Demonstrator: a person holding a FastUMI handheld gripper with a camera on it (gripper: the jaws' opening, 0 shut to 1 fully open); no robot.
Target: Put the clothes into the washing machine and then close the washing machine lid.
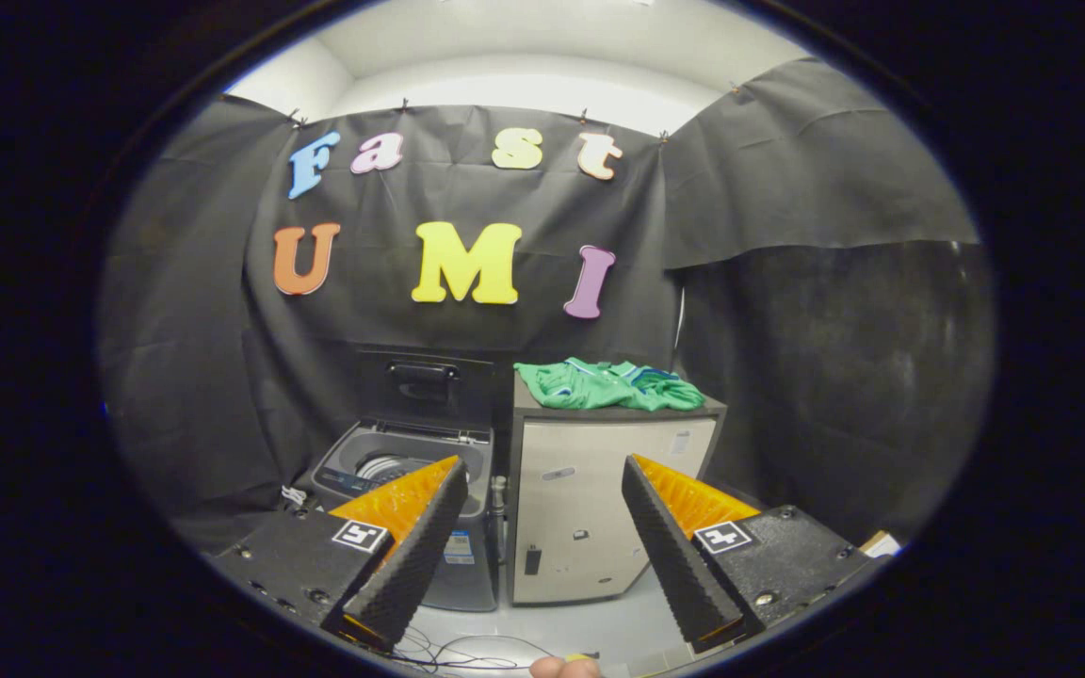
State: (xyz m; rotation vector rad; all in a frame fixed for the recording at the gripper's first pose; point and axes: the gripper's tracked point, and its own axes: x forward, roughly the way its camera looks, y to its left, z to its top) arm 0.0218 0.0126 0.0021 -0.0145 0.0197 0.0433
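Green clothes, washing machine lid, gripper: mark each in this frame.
Green clothes (pixel 608 386), gripper view, middle of the heap on the cabinet.
Washing machine lid (pixel 423 388), gripper view, raised panel's centre.
Gripper (pixel 542 537), gripper view, open, midway between fingertips.

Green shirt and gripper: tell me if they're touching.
Apart. The gripper view shows the gripper open, with nothing between its fingers, well short of the green shirt, which lies on the cabinet beyond them.

A: Where's my cam looking from?
B: It rides on the gripper (pixel 542 469), low, facing the booth's back wall. I see the open washing machine (pixel 408 471) and cabinet (pixel 599 499) well beyond the spread fingers.
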